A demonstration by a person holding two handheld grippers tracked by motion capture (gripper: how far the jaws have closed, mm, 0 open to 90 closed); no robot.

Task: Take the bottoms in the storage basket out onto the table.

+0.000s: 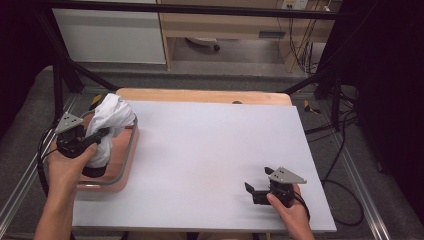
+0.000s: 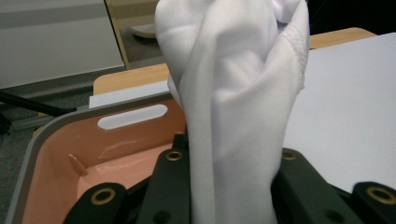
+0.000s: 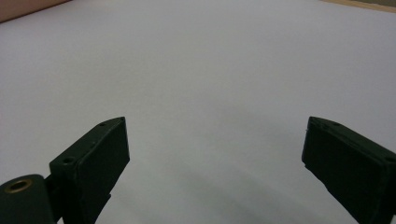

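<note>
The left gripper (image 1: 98, 136) pinches a bunched white cloth (image 1: 109, 120), perhaps a garment, above the pink bin (image 1: 127, 162); the right gripper (image 1: 257, 186) gapes empty.

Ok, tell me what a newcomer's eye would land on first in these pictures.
First, the bunched white knit cloth at the table's left, pinched in the left hand-held gripper and lifted above the salmon-pink plastic bin with a grey rim. Next, the broad white sheet covering the table, where the right hand-held gripper sits near the front right with its jaws spread apart and nothing between them.
</note>
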